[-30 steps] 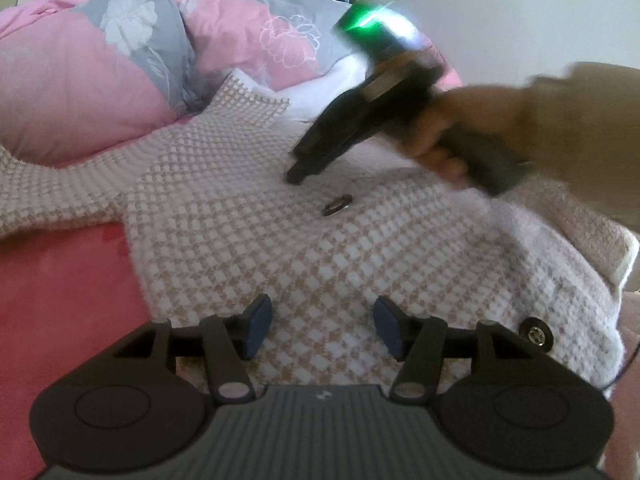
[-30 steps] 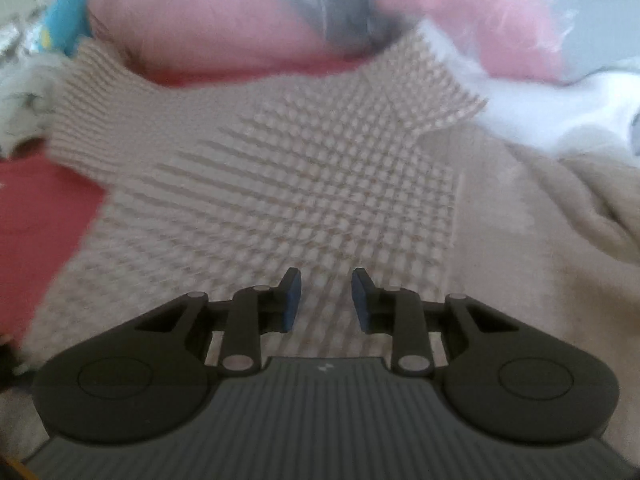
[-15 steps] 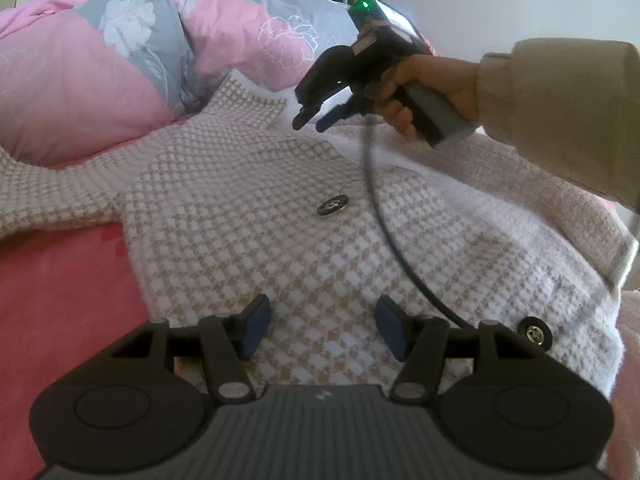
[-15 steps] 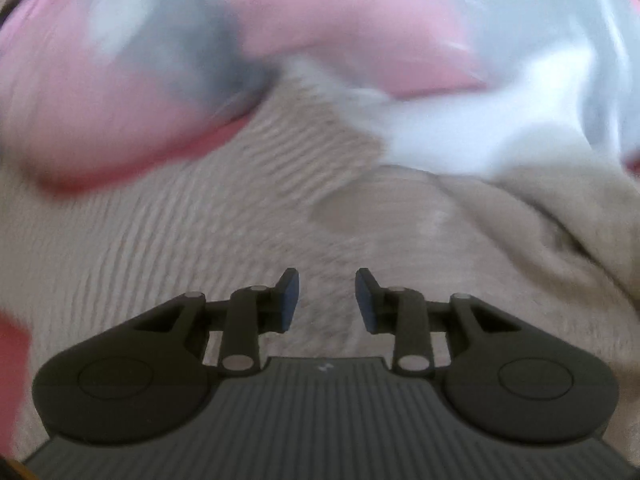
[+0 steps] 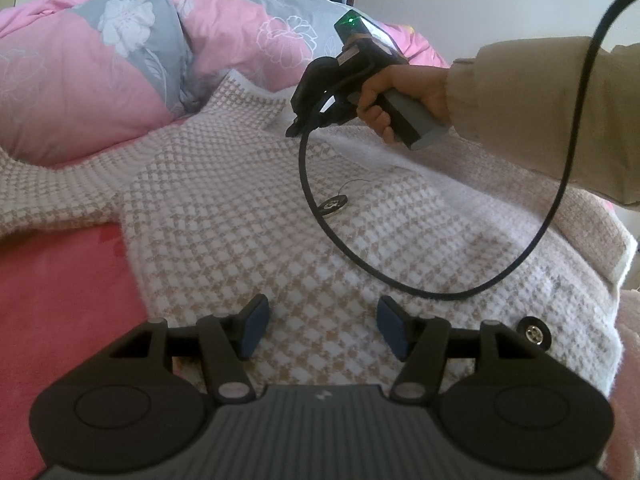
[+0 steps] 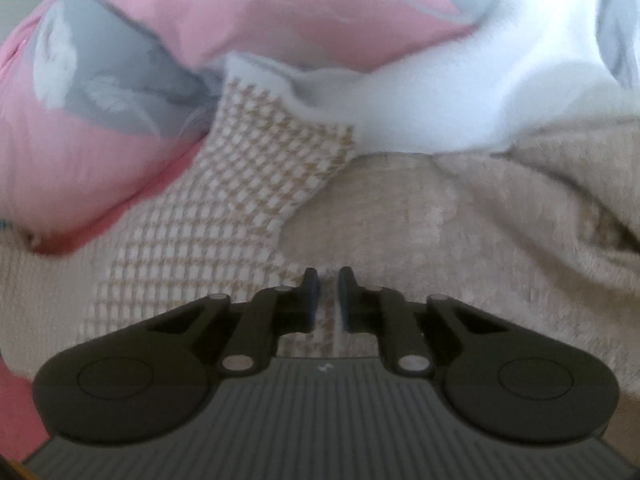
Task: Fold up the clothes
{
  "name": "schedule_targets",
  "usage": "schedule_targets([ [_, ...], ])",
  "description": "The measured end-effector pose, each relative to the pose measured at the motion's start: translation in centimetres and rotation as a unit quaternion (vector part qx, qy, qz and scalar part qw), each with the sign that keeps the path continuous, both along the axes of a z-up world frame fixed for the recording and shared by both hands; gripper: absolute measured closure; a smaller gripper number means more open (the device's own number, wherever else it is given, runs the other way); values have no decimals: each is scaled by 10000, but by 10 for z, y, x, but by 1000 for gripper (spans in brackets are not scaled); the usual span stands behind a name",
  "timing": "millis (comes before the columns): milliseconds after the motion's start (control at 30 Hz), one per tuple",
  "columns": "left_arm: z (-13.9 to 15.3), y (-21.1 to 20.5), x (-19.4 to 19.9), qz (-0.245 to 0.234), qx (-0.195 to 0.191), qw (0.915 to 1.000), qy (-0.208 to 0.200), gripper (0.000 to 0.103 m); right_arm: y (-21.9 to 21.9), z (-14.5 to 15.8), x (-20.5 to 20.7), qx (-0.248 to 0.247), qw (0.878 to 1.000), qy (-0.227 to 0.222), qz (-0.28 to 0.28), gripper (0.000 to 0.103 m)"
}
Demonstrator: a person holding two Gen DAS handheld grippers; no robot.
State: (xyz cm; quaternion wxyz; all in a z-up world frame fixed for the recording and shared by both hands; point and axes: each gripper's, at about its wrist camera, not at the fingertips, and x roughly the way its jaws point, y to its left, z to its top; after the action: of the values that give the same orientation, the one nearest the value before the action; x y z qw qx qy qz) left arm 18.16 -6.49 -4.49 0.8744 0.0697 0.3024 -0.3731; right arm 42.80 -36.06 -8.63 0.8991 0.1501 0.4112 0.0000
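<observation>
- Pink sheet of the bed [image 5: 60, 300] bare at near left; pink-and-grey floral quilt [image 5: 132, 64] bunched at far left.
- Houndstooth cardigan [image 5: 248, 216] lies spread on the bed, one sleeve running off to the left, body filling the middle of the left wrist view, two dark round buttons [image 5: 335, 204] along its front edge.
- Left hand-held gripper [image 5: 320, 326] hovers over the near hem, jaws spread, nothing between the pads, no contact with the knit that I can confirm.
- Black cable [image 5: 320, 216] loops across the cardigan front, from the far gripper round to the right.
- Right hand-held gripper [image 5: 294, 130], in a person's hand [image 5: 400, 96] with a beige sleeve, sits at the far neckline. Its jaws have just been closing; in the right wrist view they stand almost together on the front edge [image 6: 329, 300] of the cardigan, a thin strip of knit between them. Judged: pinching that edge.
- Plain beige inner face [image 6: 440, 220] shows at right, so the front is open there.
- Handling (judgement): soft, fluffy, light, no stiffness; will sag and stretch if lifted from one point. Pads should bite well on the nap.
- Best holds: neckline or shoulder corner and the hem corner on the same side, lifted together. Keep clear of buttons and cable.
</observation>
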Motion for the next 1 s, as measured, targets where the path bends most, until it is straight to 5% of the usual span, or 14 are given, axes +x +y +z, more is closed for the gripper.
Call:
schedule_targets([
  [133,0,0,1,-1,-4,10000,2,41,2,12,-7,-69,9997,-237,61,99],
  [267,0,0,1,1,-9,10000,4,41,-9,13,-6,446,9989,-75,-124,94],
  [367,0,0,0,4,-6,10000,0,41,-14,8,-11,639,9977,91,-222,61],
  [467,0,0,0,6,-6,10000,-5,41,-4,1,-12,423,9988,230,-50,56],
  [500,0,0,0,8,-12,10000,-1,41,0,-1,-12,325,9992,252,25,62],
  [533,0,1,0,9,-18,10000,2,41,5,0,-13,272,9993,193,159,88],
  [567,0,1,0,11,-25,10000,6,41,10,2,-14,216,9993,133,286,101],
  [767,0,1,1,14,-35,10000,10,41,25,20,-22,-475,9962,-579,443,101],
  [1000,1,1,0,25,-14,10000,-9,41,22,-10,-15,-818,9946,-536,355,100],
])
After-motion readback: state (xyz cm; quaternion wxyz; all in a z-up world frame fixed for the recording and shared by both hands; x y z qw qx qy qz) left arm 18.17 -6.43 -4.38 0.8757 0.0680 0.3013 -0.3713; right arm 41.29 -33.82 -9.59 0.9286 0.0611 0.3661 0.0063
